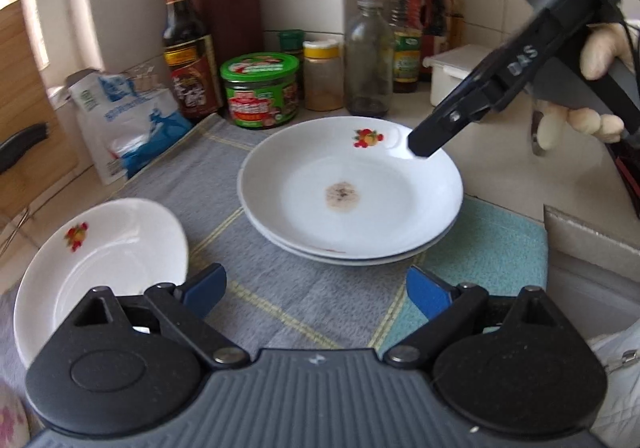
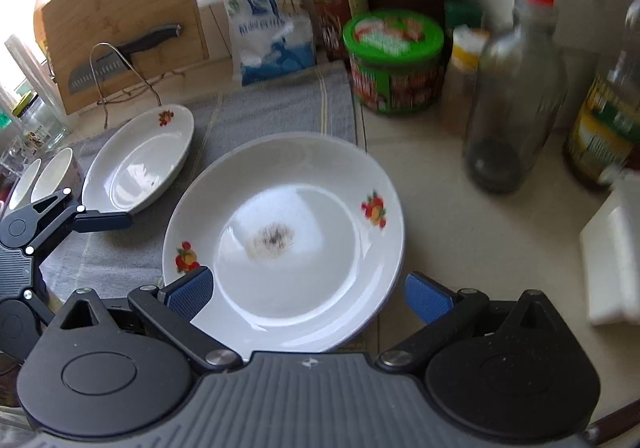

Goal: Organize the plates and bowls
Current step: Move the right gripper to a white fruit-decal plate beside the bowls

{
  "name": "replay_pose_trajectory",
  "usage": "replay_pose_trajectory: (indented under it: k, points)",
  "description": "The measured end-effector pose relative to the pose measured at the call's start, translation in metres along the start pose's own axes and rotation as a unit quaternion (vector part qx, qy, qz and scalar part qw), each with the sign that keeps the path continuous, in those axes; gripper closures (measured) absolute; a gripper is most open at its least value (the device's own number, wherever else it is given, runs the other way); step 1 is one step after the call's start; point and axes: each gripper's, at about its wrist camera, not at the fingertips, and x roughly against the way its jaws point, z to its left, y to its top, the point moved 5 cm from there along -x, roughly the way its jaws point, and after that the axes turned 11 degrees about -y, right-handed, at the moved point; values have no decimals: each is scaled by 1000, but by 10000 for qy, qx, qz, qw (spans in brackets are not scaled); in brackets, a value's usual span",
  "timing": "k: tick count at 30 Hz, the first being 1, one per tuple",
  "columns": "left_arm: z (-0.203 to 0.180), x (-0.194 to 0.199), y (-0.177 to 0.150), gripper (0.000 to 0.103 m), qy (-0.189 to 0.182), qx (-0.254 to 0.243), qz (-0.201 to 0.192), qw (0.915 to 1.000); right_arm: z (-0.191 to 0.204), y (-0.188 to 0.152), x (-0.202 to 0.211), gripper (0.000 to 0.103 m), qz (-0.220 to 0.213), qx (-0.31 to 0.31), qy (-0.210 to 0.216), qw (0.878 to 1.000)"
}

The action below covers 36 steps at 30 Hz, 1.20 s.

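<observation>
The stacked plates (image 1: 352, 204), white with small fruit prints and a brownish smear in the middle of the top one, sit on a grey checked cloth (image 1: 256, 288) on the surface, and a single plate (image 1: 104, 268) of the same pattern lies apart to their left, with two small bowls (image 2: 40, 178) beyond it in the right wrist view. The left gripper (image 1: 316, 294) has its fingers spread wide with nothing between them, short of the stack's near edge; the right gripper (image 2: 310, 294) is likewise released, its blue pads straddling the stack's near rim without pressing on it. The main risk, as I judge it, is glazed rims slipping from the pads if only the top plate is pinched, so that it tilts or knocks the one beneath. The cloth may also drag and shift the single plate. The clear bottle (image 1: 368, 60) and the green-lidded jar (image 1: 260, 92) stand just behind the stack, and a wide swing could topple them. Readable writing is scarce: "DAS" on the right gripper's body in the left view; the jar and bottle labels are too blurred to read.
</observation>
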Motion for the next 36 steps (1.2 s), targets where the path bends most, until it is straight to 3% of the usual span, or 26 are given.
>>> replay_pose_trajectory:
  k: [10, 16, 23, 36]
  points:
    - [16, 23, -19, 6, 916, 860, -6, 9921, 35, 22, 10, 0, -706, 715, 143, 9948]
    - [28, 41, -43, 6, 1628, 1435, 137, 9761, 66, 37, 0, 0, -736, 1221, 653, 9876]
    - [45, 49, -66, 6, 2176, 1764, 331, 9594, 103, 50, -19, 0, -595, 1472, 1143, 9807]
    - [85, 28, -68, 5, 2010, 2018, 99, 9585, 139, 70, -59, 0, 16, 1461, 1222, 9817]
